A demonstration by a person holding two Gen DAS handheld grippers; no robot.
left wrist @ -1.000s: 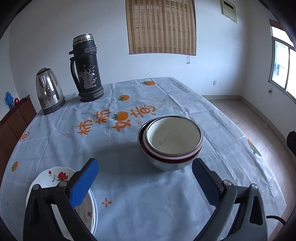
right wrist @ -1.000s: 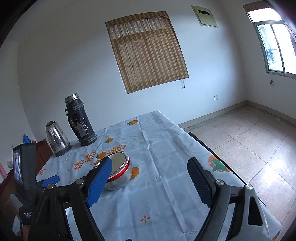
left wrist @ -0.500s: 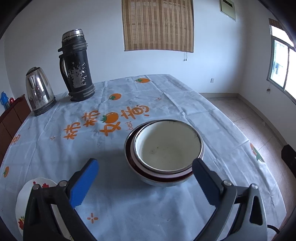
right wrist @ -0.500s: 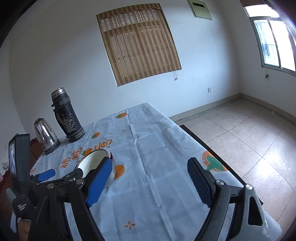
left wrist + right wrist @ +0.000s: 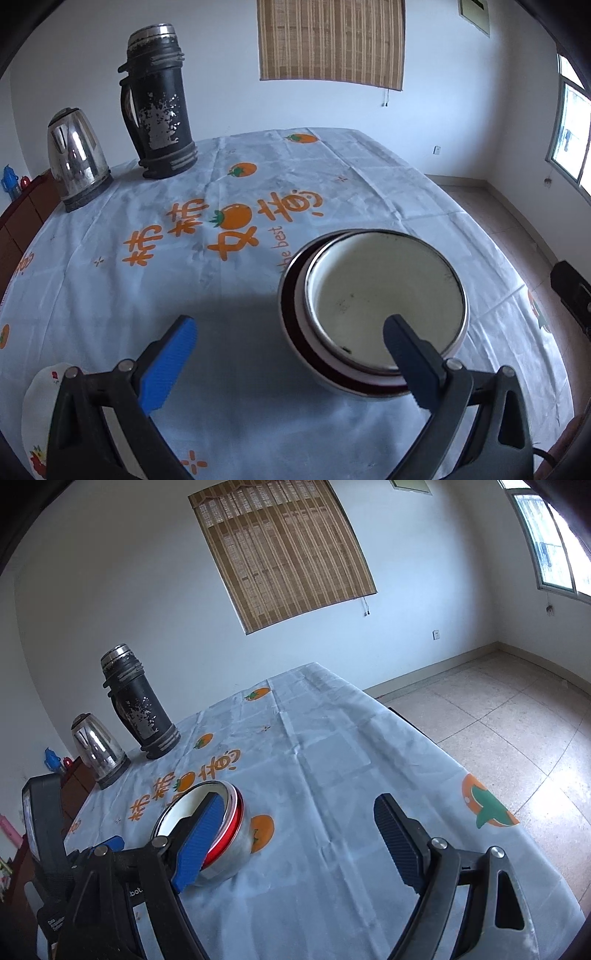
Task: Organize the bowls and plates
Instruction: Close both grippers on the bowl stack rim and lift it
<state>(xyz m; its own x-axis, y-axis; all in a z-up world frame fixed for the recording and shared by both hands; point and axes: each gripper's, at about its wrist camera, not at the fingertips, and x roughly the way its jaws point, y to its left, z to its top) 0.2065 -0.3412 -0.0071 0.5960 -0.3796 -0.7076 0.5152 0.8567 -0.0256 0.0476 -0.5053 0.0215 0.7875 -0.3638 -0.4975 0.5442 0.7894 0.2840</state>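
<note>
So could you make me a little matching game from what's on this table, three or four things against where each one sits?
Things:
1. flask
2. kettle
3. stacked bowls
4. flowered plate

Places:
A. near corner of the table, behind the left hand-held gripper's finger
B. far end, tallest item
C. far end, just left of the flask
D. middle of the tablecloth, one nested inside another

Pairs: 1-B, 2-C, 3-D, 4-A
</note>
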